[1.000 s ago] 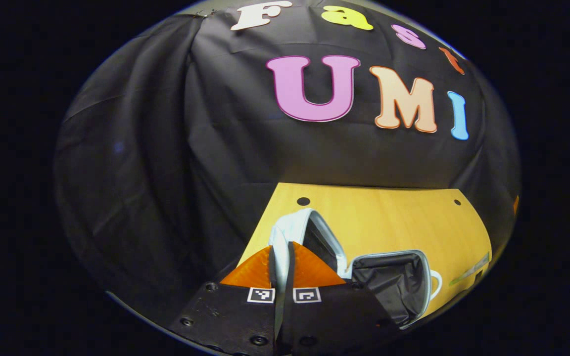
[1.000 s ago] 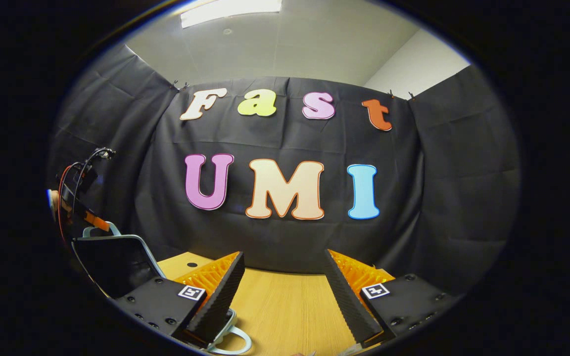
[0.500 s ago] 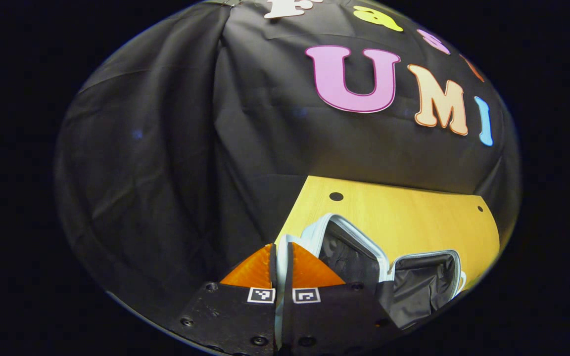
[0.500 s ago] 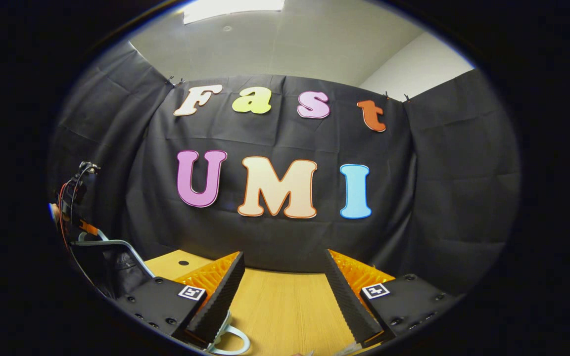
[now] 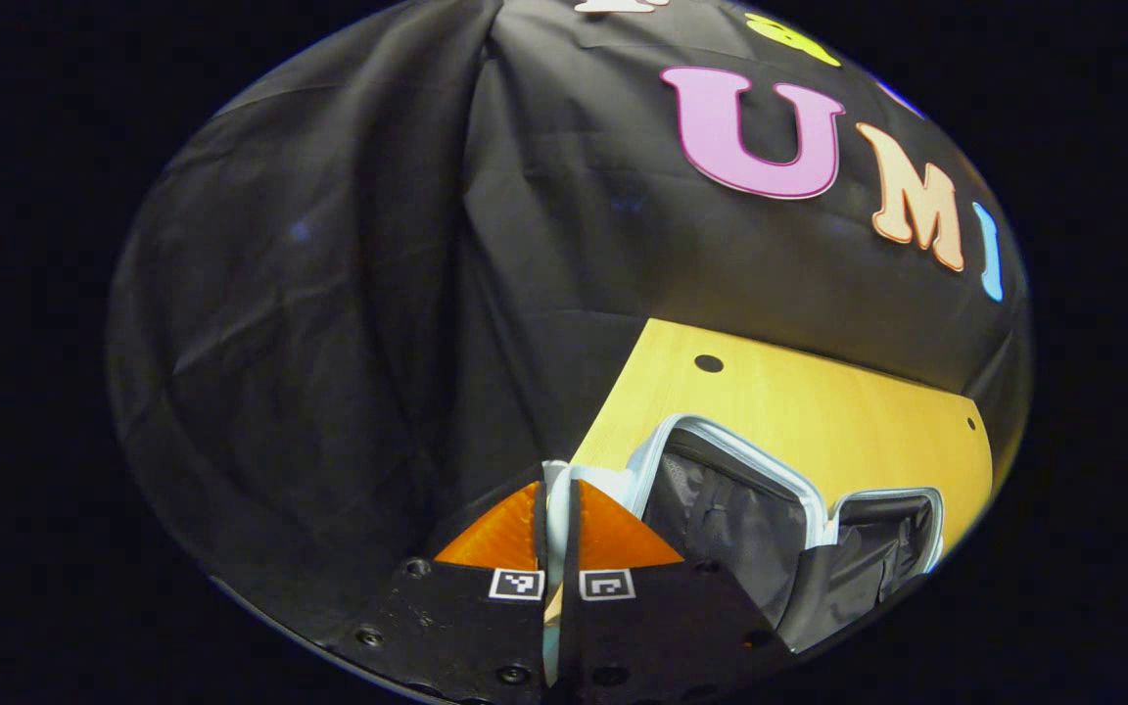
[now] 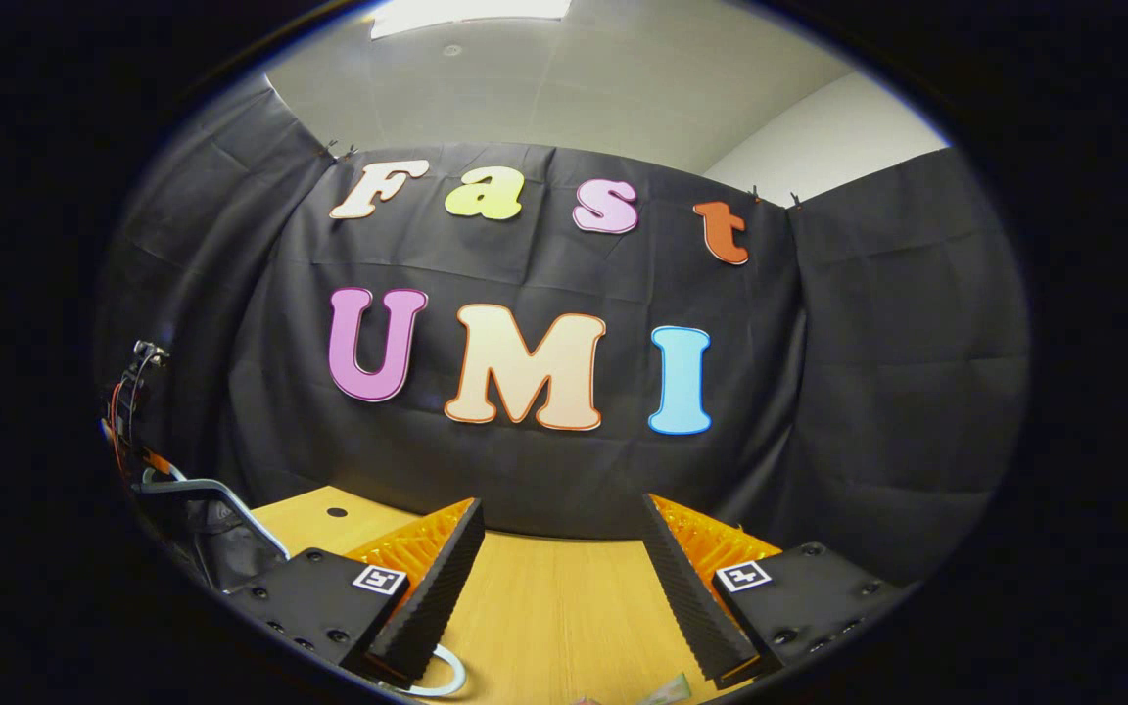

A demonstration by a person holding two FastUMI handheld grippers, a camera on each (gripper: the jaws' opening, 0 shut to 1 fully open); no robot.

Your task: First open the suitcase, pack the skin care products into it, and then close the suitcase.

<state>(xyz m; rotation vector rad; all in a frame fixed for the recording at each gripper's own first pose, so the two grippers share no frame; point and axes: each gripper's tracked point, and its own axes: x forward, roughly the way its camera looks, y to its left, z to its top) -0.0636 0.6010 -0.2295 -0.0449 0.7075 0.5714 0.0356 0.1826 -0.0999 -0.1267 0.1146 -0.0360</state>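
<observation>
Black screw-studded right gripper (image 6: 559, 578) body, square tags, ridged fingers (image 6: 432, 592), left gripper (image 5: 556, 548) similar, perhaps cabled.

Bare table (image 6: 554, 627) ahead of right jaws; open suitcase (image 5: 730, 490) left.

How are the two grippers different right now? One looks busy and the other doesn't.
The left gripper is shut on the pale rim of the suitcase lid; the right gripper stands wide open with nothing between its fingers. The left one works at the table's edge by the open suitcase; the right one hangs over bare tabletop. Both carry small square markers.
</observation>
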